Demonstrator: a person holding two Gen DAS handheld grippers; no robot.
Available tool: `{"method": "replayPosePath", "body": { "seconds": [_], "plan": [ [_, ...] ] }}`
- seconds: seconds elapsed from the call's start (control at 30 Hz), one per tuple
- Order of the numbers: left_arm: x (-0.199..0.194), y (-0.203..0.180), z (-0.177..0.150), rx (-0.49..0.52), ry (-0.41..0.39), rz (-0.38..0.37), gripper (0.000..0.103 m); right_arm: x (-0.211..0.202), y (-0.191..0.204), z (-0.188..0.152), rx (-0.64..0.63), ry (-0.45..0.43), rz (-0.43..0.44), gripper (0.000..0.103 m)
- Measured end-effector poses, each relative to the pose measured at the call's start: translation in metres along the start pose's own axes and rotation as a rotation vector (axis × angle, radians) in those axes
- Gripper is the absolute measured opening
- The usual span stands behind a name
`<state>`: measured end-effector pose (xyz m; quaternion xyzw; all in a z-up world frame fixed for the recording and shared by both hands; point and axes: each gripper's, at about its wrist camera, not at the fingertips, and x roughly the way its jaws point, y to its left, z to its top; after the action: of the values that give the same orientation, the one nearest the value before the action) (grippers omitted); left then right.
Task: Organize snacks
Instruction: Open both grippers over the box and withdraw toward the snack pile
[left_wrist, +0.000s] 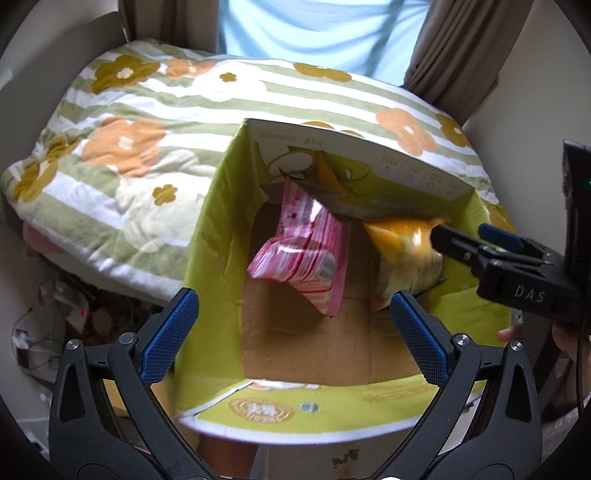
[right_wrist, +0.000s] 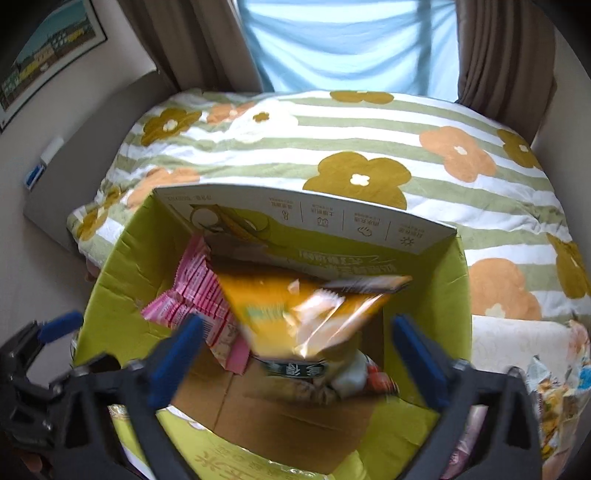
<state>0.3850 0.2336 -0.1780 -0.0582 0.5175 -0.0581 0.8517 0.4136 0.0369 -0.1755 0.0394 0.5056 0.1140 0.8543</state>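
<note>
the green cardboard box (right_wrist: 122, 280) sits open against the flowered quilt (right_wrist: 369, 147), and inside it a pink striped packet (left_wrist: 303, 251) leans toward the left wall while an orange snack bag (right_wrist: 295, 317) hangs blurred over the right half of the floor. the right gripper (right_wrist: 295, 354) is over the box mouth with its blue pads wide apart and nothing pinched between them, so the orange bag looks to be dropping free or just settling; from the left wrist view that same gripper shows at the right rim, right beside the bag. the left gripper (left_wrist: 291, 325) hovers over the near edge of the box, jaws spread, holding nothing. to do this step well, my read is to let the bag land flat beside the pink packet rather than on top of it, then lift the right gripper straight up so a pad does not catch the crinkly film or the folded-in flap (right_wrist: 332, 236) at the far wall. more wrapped snacks (right_wrist: 554, 391) wait outside the box on the right, so the filling seems well short of done.
</note>
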Motion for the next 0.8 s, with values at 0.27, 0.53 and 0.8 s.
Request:
{"method": "replayPosePath", "body": {
  "seconds": [0.27,0.53,0.8],
  "plan": [
    [-0.01,0.009,-0.01,-0.028,-0.005,0.008,0.103,-0.017,0.002,-0.019,0.002,-0.019,-0.011,0.103],
    [-0.037,0.006,-0.019,-0.04,-0.058,-0.011,0.103,-0.044,0.015,-0.032,-0.047,0.011,-0.072,0.103],
    [-0.057,-0.014,-0.031,-0.005,-0.092,-0.069,0.103,-0.094,0.014,-0.055,-0.015,-0.057,-0.078,0.103]
  ]
}}
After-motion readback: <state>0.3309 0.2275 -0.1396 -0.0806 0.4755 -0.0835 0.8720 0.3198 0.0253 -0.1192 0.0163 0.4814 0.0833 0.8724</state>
